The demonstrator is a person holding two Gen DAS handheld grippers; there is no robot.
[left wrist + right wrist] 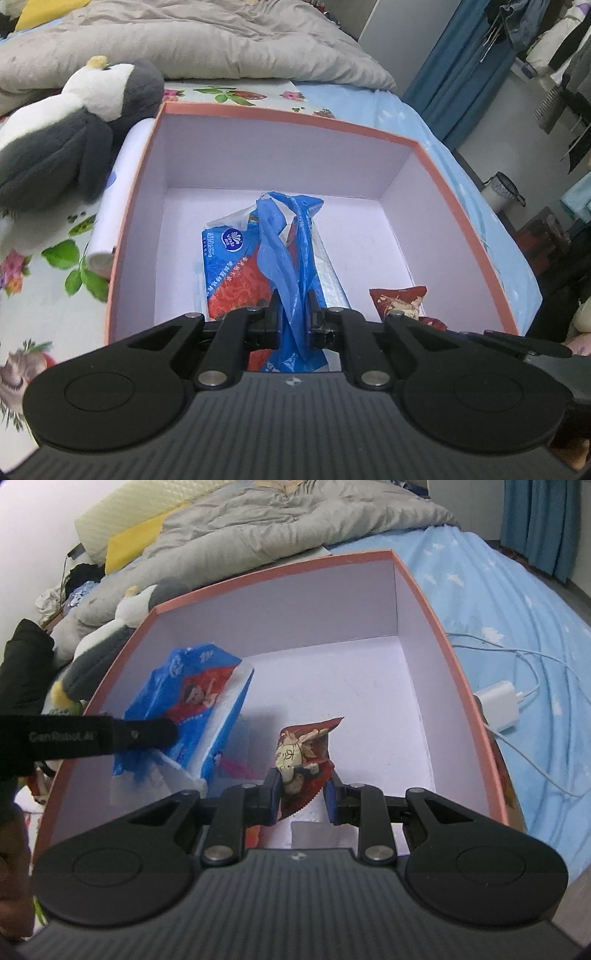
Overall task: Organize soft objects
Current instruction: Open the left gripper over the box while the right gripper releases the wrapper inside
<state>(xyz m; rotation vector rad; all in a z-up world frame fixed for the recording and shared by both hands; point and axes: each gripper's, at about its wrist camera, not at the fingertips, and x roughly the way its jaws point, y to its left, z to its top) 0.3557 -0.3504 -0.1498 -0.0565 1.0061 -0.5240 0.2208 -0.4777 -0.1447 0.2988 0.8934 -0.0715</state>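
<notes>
A pink box (280, 120) with a pale lilac inside sits on the bed; it also shows in the right wrist view (454, 657). My left gripper (294, 317) is shut on the blue plastic wrap of a blue and red tissue pack (236, 266), held inside the box. The pack also shows in the right wrist view (199, 694), with the left gripper's finger (147, 734) on it. My right gripper (302, 794) is closed on a small red snack packet (303, 760) inside the box; the packet also shows in the left wrist view (400, 301).
A grey and white penguin plush (74, 129) lies left of the box, beside a white paper roll (118, 195). A grey duvet (207, 40) covers the far bed. A white charger (498, 705) with cable lies right of the box.
</notes>
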